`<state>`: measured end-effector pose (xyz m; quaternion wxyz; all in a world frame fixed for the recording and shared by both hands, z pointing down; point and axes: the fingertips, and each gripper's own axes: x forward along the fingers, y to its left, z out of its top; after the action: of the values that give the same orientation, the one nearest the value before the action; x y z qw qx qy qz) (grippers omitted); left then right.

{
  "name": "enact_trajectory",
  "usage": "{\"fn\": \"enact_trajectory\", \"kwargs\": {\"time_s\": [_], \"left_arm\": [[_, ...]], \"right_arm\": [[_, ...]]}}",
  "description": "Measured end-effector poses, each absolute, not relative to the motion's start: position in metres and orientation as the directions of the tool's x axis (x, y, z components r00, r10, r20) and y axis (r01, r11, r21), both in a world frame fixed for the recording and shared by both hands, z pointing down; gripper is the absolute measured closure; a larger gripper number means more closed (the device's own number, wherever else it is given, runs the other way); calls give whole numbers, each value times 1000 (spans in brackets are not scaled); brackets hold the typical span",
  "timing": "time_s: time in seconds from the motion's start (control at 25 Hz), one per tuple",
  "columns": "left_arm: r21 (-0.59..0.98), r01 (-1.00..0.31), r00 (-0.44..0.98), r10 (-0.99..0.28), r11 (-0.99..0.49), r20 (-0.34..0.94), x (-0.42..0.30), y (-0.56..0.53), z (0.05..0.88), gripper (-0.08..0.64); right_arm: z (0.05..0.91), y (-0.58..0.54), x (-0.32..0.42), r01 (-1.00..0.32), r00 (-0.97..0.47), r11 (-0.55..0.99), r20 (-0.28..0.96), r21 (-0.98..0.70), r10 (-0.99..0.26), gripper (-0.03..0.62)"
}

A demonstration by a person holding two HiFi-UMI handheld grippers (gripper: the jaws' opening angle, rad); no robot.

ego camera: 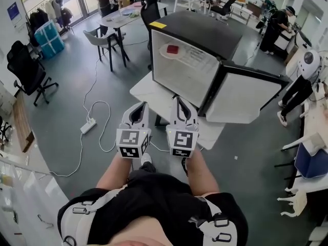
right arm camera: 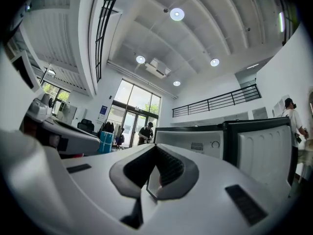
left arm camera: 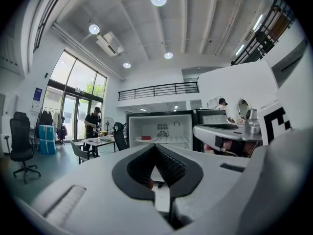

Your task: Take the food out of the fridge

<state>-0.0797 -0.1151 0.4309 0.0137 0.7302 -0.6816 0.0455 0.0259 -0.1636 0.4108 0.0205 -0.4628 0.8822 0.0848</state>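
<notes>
Now left tongs [ego camera: 138,106] and right tongs [ego camera: 180,100] are clenched empty, facing the open fridge [ego camera: 205,29].

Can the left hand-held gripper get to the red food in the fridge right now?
Probably yes. The fridge door is wide open, and nothing stands between the left hand-held gripper and the red food on its plate. The gripper is short of the fridge with jaws shut, so it must open first.

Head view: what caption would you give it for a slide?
Left claw and right claw, both shut, face an open mini fridge holding red food on a plate.
</notes>
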Motion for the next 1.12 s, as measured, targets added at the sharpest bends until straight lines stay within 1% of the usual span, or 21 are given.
{"fn": "enact_trajectory", "kwargs": {"time_s": [0.24,0.44,0.68,0.84,1.0,1.08,1.12], "left_arm": [[-45,-993,106,-990,-110,88,-131,-183,418,561],[-50,-985,160,-981,-166,108,-160,-233,417,561],[-40,-966,250,-964,-255,93,-175,-275,420,561],[-46,-958,276,-957,-281,92,-173,-294,426,561],[-67,-960,265,-960,-272,93,-174,-311,427,561],[-121,-968,207,-973,-218,102,-178,-321,430,561],[-174,-967,169,-980,-185,101,-179,-326,430,561]], "right_arm": [[402,-224,-20,-842,-537,523,-106,132,-837,584],[401,-267,-50,-862,-504,493,-95,115,-859,584],[406,-304,-69,-878,-476,469,-76,97,-876,584],[406,-324,-68,-879,-475,468,-65,93,-878,584],[407,-335,-66,-874,-481,474,-60,104,-875,584],[411,-337,-62,-874,-480,472,-51,117,-876,584],[413,-338,-59,-874,-479,471,-48,123,-877,584]]}}
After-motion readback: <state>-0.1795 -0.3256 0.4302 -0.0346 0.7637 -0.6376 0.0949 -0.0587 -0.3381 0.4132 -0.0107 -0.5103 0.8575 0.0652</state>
